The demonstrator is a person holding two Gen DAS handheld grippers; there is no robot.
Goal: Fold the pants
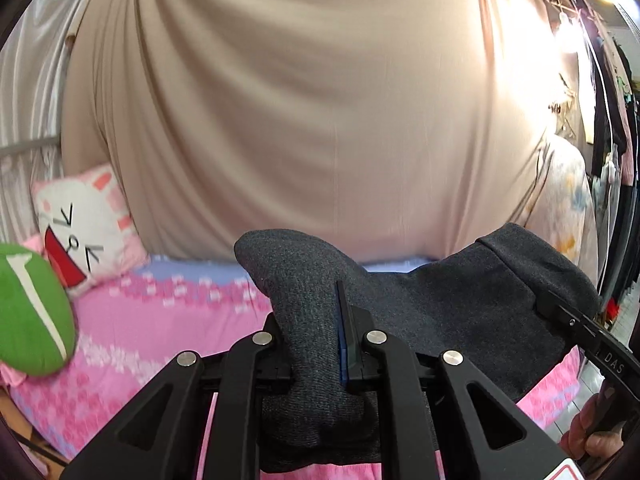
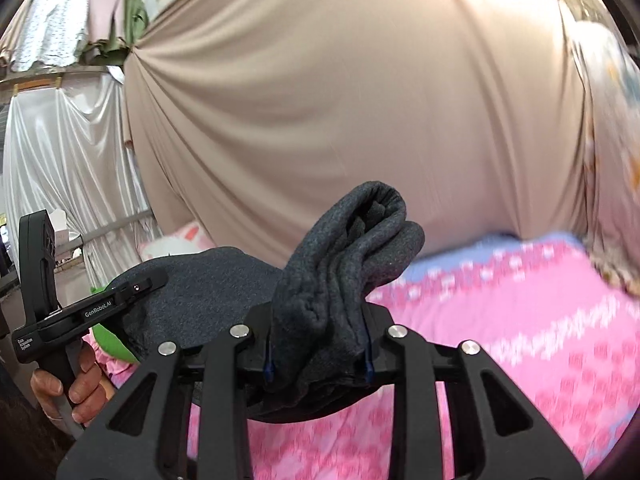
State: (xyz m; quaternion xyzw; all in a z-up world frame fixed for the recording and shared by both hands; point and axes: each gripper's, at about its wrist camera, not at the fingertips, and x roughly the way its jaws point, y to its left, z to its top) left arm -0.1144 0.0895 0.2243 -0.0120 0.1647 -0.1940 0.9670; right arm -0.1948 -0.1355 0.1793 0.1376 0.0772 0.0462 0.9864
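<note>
The dark grey pants (image 1: 460, 300) hang in the air between both grippers, above a pink bed. In the left wrist view my left gripper (image 1: 312, 320) is shut on a bunched end of the fabric, which sticks up past the fingers. The cloth stretches right to my right gripper (image 1: 556, 304), held by a hand (image 1: 592, 440). In the right wrist view my right gripper (image 2: 320, 320) is shut on a thick folded wad of the pants (image 2: 344, 264). The left gripper (image 2: 148, 280) clamps the far end at the left, with a hand (image 2: 76, 384) on its handle.
The bed has a pink patterned sheet (image 1: 168, 320) (image 2: 520, 320). A white cat pillow (image 1: 84, 220) and a green cushion (image 1: 32, 312) lie at its left. A beige curtain (image 1: 304, 100) hangs close behind, a white drape (image 2: 72, 160) and hung clothes (image 1: 616, 152) at the sides.
</note>
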